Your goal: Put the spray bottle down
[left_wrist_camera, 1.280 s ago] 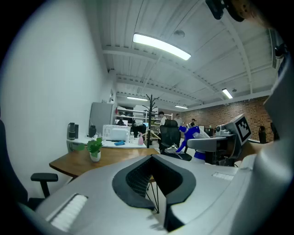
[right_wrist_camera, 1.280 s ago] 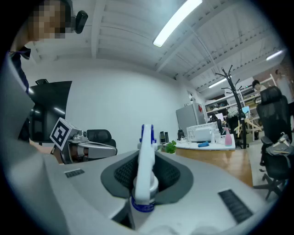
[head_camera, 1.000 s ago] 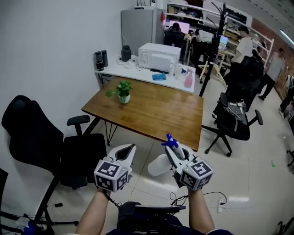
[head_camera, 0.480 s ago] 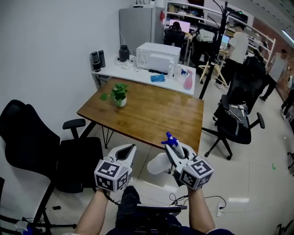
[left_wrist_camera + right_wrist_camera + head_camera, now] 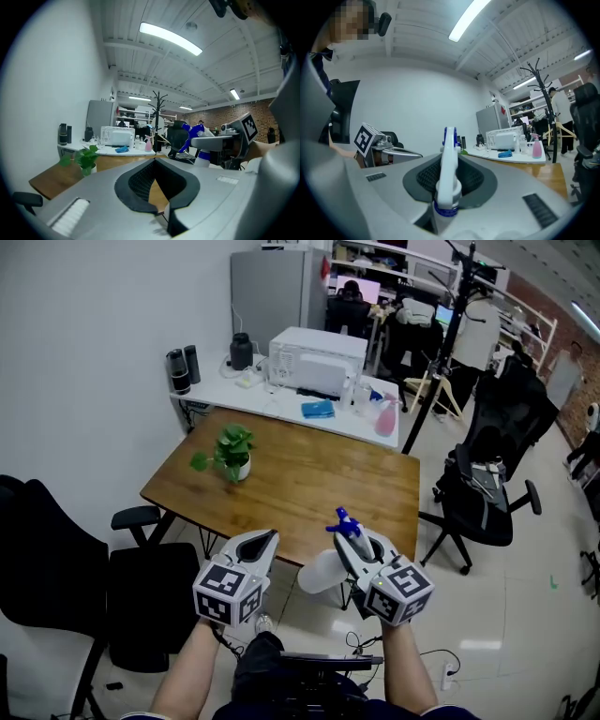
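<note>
A white spray bottle with a blue trigger head hangs sideways in my right gripper, whose jaws are shut on its neck. In the right gripper view the bottle stands between the black pads, nozzle up. My left gripper is level beside it on the left, shut with nothing in it; its tips meet around an empty hollow. Both grippers hover at the near edge of the wooden table.
A small potted plant stands on the table's left part. Behind is a white counter with a white appliance, a blue cloth and a pink spray bottle. Black office chairs stand left and right.
Both grippers have moved forward towards the wooden table, and its near edge now lies just under their tips. The right gripper's hold on the spray bottle is unchanged.
</note>
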The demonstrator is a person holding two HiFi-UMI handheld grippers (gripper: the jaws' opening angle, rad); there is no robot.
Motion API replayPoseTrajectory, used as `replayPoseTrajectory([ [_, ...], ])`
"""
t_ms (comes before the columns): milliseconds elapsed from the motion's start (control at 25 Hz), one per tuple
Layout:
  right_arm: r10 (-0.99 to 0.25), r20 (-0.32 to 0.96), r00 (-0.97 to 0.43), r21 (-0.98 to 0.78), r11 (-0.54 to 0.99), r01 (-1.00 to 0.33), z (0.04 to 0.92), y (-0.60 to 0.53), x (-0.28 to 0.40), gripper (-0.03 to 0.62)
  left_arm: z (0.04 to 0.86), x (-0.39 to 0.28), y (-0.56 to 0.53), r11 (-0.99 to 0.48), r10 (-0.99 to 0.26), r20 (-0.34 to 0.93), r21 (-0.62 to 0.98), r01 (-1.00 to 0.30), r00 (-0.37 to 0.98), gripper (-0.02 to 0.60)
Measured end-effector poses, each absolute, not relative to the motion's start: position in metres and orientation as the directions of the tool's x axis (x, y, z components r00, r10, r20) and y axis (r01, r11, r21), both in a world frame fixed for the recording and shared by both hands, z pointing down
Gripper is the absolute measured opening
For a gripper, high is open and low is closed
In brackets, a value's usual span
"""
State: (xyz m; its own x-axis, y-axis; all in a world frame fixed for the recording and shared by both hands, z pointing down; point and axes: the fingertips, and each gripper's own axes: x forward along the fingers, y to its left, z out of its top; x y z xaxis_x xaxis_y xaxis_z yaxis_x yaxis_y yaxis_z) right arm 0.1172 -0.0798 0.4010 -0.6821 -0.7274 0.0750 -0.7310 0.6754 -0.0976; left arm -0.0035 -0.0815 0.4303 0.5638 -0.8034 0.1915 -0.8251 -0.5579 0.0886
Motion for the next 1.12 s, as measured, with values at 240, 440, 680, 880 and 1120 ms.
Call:
replayPoseTrajectory([
  [240, -0.744, 0.07, -0.664, -0.1, 0.657, -0.747, 0.396, -0.142, 0.094, 0.083, 0.437, -0.026, -0.144, -0.58, -0.781, 0.219, 0.097, -0.809, 0.585, 0.008],
  [440, -0.757, 0.057, -0.651, -0.1, 0.644, -0.758, 0.386, -0.193, 0.069, 0.083, 0.442, -0.051, -0.196, -0.596, -0.762, 0.239, 0.107, -0.796, 0.602, 0.008],
  [680, -0.78, 0.063, -0.623, -0.077, 0.618, -0.782, 0.379, -0.239, 0.048, 0.083, 0.437, -0.072, -0.244, -0.613, -0.747, 0.226, 0.129, -0.779, 0.625, 0.008],
  [880, -0.8, 0.065, -0.597, -0.076, 0.592, -0.802, 0.379, -0.265, 0.044, 0.083, 0.433, -0.077, -0.271, -0.631, -0.737, 0.198, 0.14, -0.763, 0.646, 0.008],
  [1120, -0.81, 0.08, -0.581, -0.057, 0.578, -0.814, 0.381, -0.285, 0.045, 0.083, 0.435, -0.076, -0.292, -0.638, -0.731, 0.198, 0.142, -0.757, 0.653, 0.008],
])
